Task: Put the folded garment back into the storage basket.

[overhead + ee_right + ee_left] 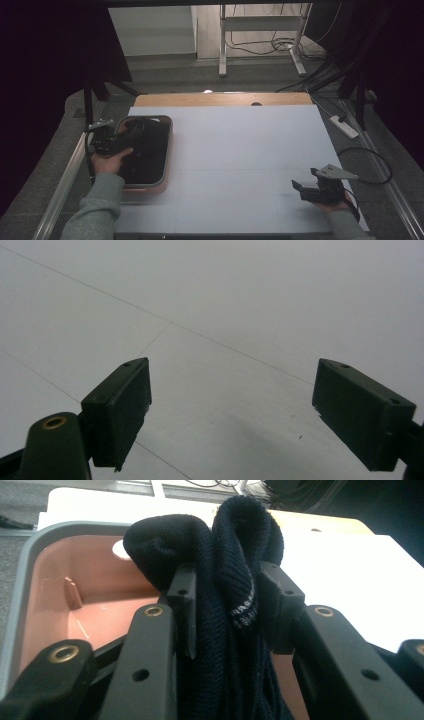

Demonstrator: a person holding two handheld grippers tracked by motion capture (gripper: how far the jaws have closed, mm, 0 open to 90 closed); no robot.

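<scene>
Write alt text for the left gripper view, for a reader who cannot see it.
The left gripper is shut on a bunched fold of dark navy knitted fabric, held above a tub with a grey rim and terracotta-pink inside. Beyond the tub lies the white table top.

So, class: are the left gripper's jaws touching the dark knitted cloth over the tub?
Touching. The left gripper view shows the left gripper with both jaws pressed against the bunched dark knitted cloth, pinching it above the pink tub.
</scene>
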